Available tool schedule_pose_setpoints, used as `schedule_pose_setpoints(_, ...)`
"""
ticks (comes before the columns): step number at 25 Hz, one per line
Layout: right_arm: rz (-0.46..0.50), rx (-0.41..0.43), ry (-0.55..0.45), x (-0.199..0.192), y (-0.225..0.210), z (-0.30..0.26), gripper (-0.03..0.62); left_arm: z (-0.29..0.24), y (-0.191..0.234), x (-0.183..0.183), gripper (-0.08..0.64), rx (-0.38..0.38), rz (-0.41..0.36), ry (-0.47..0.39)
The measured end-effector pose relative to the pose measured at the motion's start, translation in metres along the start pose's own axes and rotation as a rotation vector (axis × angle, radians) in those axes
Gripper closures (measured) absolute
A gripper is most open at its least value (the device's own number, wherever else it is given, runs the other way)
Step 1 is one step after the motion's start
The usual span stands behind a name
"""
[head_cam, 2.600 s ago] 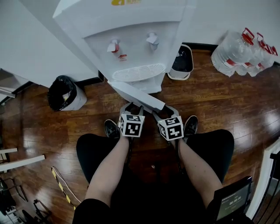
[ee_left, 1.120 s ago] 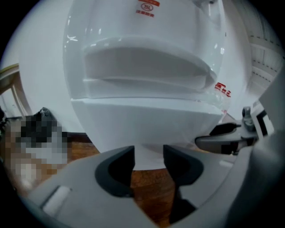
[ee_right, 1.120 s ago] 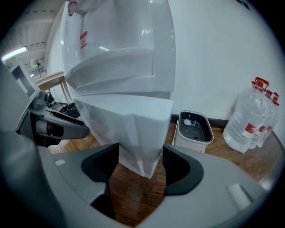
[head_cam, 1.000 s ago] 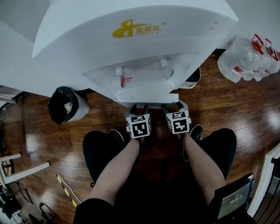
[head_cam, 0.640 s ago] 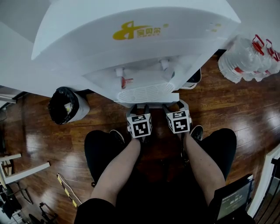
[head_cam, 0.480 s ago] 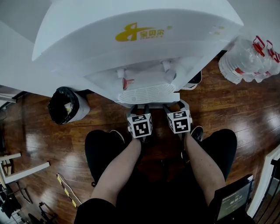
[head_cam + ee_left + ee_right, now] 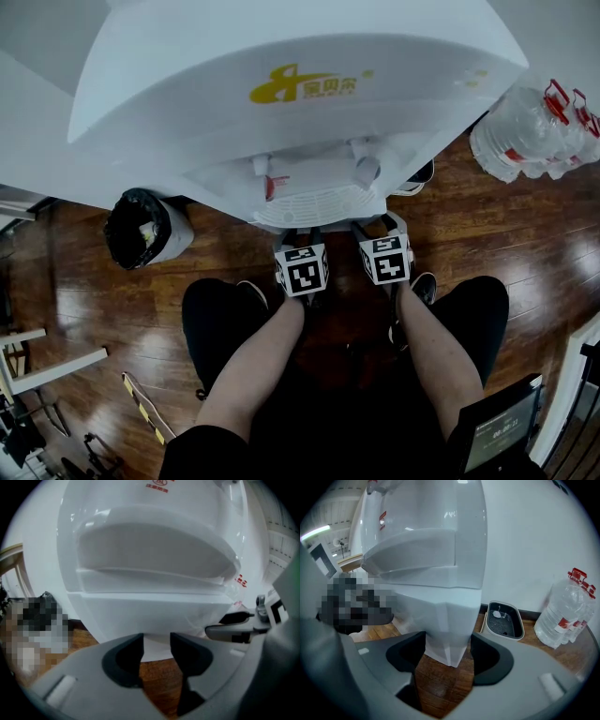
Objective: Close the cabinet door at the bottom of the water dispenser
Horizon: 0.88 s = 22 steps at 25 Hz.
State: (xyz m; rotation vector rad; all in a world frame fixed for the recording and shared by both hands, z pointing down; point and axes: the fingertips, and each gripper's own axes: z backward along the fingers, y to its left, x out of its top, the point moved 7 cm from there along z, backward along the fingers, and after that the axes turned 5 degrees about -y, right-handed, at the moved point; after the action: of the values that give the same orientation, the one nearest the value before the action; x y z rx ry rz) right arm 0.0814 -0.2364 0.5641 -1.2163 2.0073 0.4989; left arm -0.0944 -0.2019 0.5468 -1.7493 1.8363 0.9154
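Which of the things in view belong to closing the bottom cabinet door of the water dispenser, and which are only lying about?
Belong to the job:
- water dispenser
- bottom cabinet door

Only lying about:
- black bin
- water bottles
- white tray with dark insert
- dark screen

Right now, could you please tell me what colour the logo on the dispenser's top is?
The logo is yellow, clearest in the head view.
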Motion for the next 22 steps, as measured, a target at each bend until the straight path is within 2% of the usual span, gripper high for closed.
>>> schedule_pose_setpoints(8,0.007,-0.007,-0.011,0.0028,-0.0026,-0.0034,0.287,-0.0047,0.0022,-0.0005,0.364,0.011,-0.024,-0.012)
schedule_pose_setpoints(14,-0.001,-0.012,-0.018,0.0080,-0.0014,-0.0026,0.287,-0.0033,-0.0008,0.0018,0.365,-0.009,-0.019,-0.006)
schedule_pose_setpoints(19,0.009,-0.018,-0.015,0.0058,-0.0032,-0.0050,0.287,-0.0049,0.0046,0.0000,0.368,0.013,-0.039,-0.004)
schedule_pose_setpoints(22,0.006,-0.023,-0.023,0.0071,-0.0035,-0.0061,0.287,-0.0032,0.0001,0.0023,0.370,-0.016,-0.027,0.004)
